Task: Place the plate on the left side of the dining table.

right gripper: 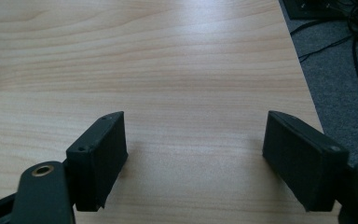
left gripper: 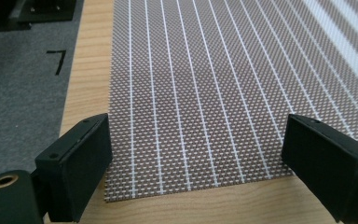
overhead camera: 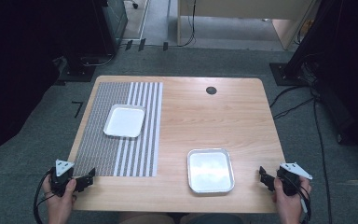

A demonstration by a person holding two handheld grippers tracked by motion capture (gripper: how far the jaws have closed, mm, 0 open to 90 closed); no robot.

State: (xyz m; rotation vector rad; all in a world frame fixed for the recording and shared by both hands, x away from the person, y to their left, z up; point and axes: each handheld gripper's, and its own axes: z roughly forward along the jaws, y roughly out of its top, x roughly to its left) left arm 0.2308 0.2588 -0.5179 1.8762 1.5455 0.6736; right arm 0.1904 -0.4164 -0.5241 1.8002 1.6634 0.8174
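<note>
So my left claw (overhead camera: 87, 178) is sitting at the near left corner of the table (overhead camera: 205, 116), jaws spread wide with nothing between them. In the left gripper view the two black jaws frame the near edge of the striped placemat (left gripper: 200, 93), which lies flat right in front of them, with a strip of bare wood just below its edge. My left hand (overhead camera: 60, 193) is wrapped round the handle, cable trailing off the near side.

My right claw (overhead camera: 265, 177) is over at the near right edge of the table, also wide open and empty. The right gripper view is just bare wood grain between the jaws, with the table edge and grey carpet (right gripper: 340, 70) off to the right. Right hand (overhead camera: 286, 198) is holding it low by the near edge.

Moving outward: the silver metal tray (overhead camera: 210, 171) sits on the bare wood, near side, a bit right of centre, between the two claws but closer to the right one. The white tray (overhead camera: 125, 121) is on the placemat, further back on the left half, well apart from both claws. Both trays look empty
</note>
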